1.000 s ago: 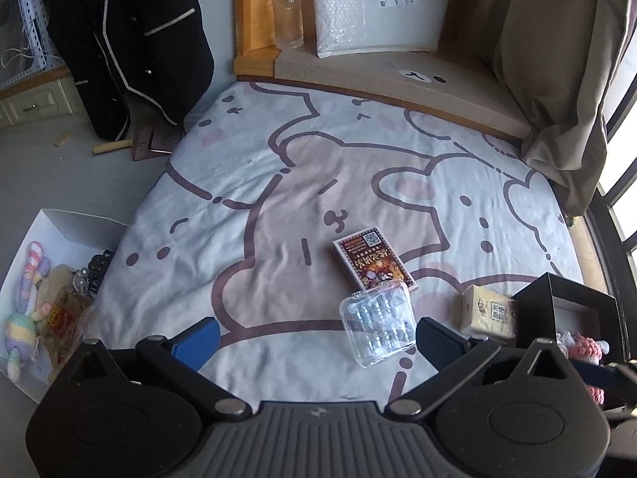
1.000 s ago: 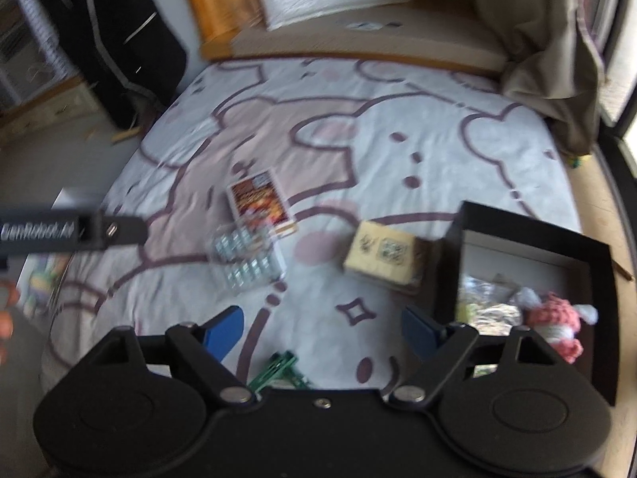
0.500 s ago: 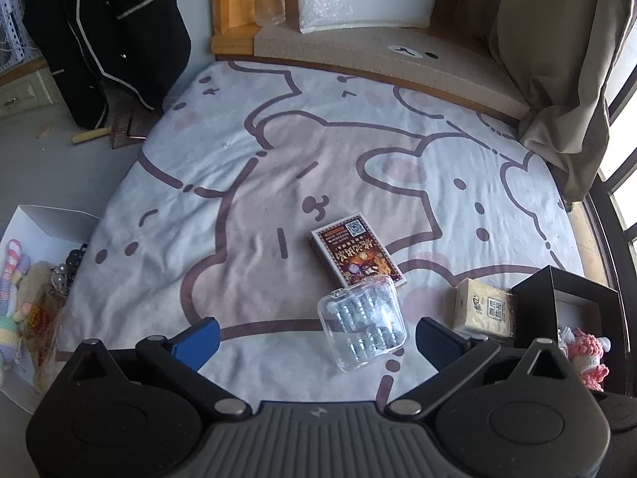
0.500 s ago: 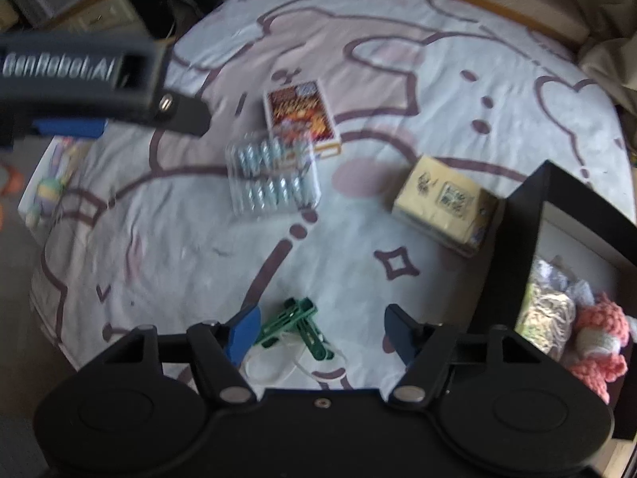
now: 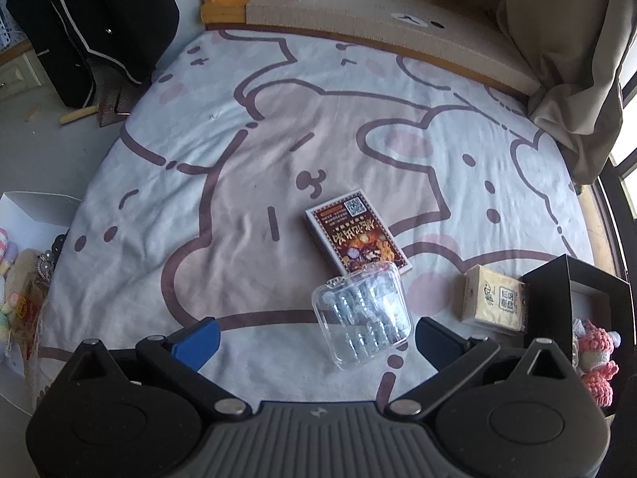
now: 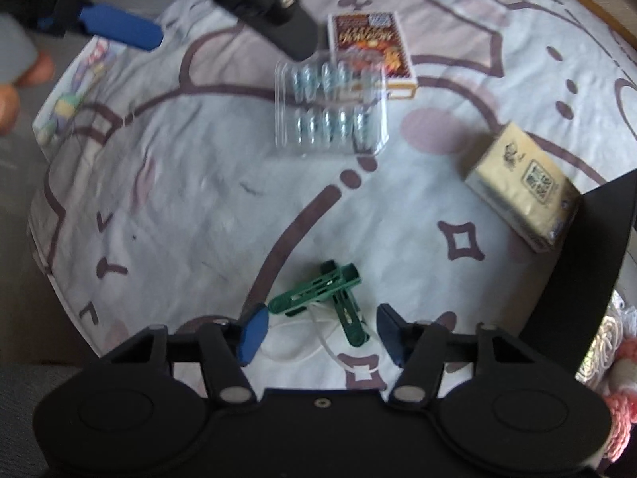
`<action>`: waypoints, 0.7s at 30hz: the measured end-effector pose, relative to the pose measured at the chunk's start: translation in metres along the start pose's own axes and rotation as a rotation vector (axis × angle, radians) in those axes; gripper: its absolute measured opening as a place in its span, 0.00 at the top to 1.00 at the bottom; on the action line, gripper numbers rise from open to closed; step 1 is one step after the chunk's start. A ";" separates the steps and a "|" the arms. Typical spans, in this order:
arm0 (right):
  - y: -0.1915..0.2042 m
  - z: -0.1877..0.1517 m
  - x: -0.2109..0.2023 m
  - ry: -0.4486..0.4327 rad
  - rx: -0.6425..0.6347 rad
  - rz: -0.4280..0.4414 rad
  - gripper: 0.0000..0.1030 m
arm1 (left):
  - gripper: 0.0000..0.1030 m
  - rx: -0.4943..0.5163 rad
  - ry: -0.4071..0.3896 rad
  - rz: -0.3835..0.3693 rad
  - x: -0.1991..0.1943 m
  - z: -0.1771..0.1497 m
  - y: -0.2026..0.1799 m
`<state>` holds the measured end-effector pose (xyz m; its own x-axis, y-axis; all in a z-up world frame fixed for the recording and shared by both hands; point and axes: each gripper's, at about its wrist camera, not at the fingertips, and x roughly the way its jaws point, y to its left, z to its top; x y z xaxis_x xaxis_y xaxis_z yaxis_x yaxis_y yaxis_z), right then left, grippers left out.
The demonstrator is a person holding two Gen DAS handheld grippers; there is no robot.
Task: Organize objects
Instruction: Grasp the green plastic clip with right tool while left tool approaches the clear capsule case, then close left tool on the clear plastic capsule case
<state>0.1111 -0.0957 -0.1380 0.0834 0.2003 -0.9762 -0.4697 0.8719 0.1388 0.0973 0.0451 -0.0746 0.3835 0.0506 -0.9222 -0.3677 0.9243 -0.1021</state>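
Note:
On the bear-print bedspread lie a clear plastic case (image 5: 364, 316) of small vials, a red card box (image 5: 356, 237) and a tan tissue pack (image 5: 493, 298). My left gripper (image 5: 314, 338) hovers open above the clear case (image 6: 330, 109), whose near end shows between the blue fingers. In the right wrist view, two green clothespins (image 6: 326, 298) on a white cord lie between the fingers of my right gripper (image 6: 318, 328). Its jaws are closing; the left pad is at a pin's tip, the right pad stands clear. The left gripper's blue finger (image 6: 119, 28) shows at the top left there.
A black open box (image 5: 577, 298) with a pink crocheted toy (image 5: 595, 358) stands at the right edge of the bed. A white box (image 5: 24, 263) of toys sits on the floor to the left. A dark jacket (image 5: 91, 20) hangs at the back left, a curtain (image 5: 573, 79) at the right.
Both grippers have sunk toward the bed. The right one tilted down and rolled over the green clothespins while its fingers narrowed. The clear case now sits closer between the left fingers.

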 end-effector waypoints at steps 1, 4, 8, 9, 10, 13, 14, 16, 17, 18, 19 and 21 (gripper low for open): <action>0.002 -0.001 0.003 0.008 -0.008 -0.005 0.49 | 0.01 -0.003 0.004 0.001 0.002 0.000 0.000; 0.007 -0.004 0.006 0.015 -0.037 -0.019 0.64 | 0.01 -0.015 0.026 0.011 0.010 0.001 0.000; -0.002 -0.008 0.000 -0.008 -0.007 0.010 0.80 | 0.01 -0.034 0.048 0.001 0.017 0.002 -0.002; -0.004 -0.008 -0.002 -0.014 -0.002 0.018 0.82 | 0.01 -0.035 0.051 -0.003 0.019 0.002 -0.004; -0.006 -0.009 -0.005 -0.022 0.002 0.023 0.82 | 0.01 -0.037 0.053 -0.005 0.020 0.003 -0.005; -0.012 -0.010 -0.011 -0.040 0.017 0.031 0.83 | 0.01 -0.042 0.058 -0.010 0.024 0.004 -0.011; -0.015 -0.010 -0.013 -0.044 0.024 0.032 0.84 | 0.01 -0.049 0.061 -0.015 0.026 0.005 -0.012; -0.020 -0.012 -0.016 -0.054 0.037 0.034 0.84 | 0.02 -0.066 0.067 -0.027 0.029 0.006 -0.015; -0.023 -0.013 -0.018 -0.058 0.043 0.035 0.84 | 0.02 -0.072 0.070 -0.031 0.031 0.006 -0.016; -0.025 -0.014 -0.019 -0.062 0.051 0.036 0.84 | 0.03 -0.078 0.072 -0.029 0.033 0.007 -0.018; -0.028 -0.015 -0.021 -0.067 0.060 0.036 0.84 | 0.03 -0.085 0.072 -0.025 0.034 0.007 -0.019; -0.032 -0.015 -0.025 -0.078 0.077 0.039 0.84 | 0.03 -0.099 0.075 -0.020 0.038 0.008 -0.021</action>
<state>0.1105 -0.1351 -0.1209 0.1358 0.2664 -0.9542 -0.4050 0.8939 0.1920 0.1261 0.0310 -0.1050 0.3289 0.0005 -0.9444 -0.4434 0.8830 -0.1540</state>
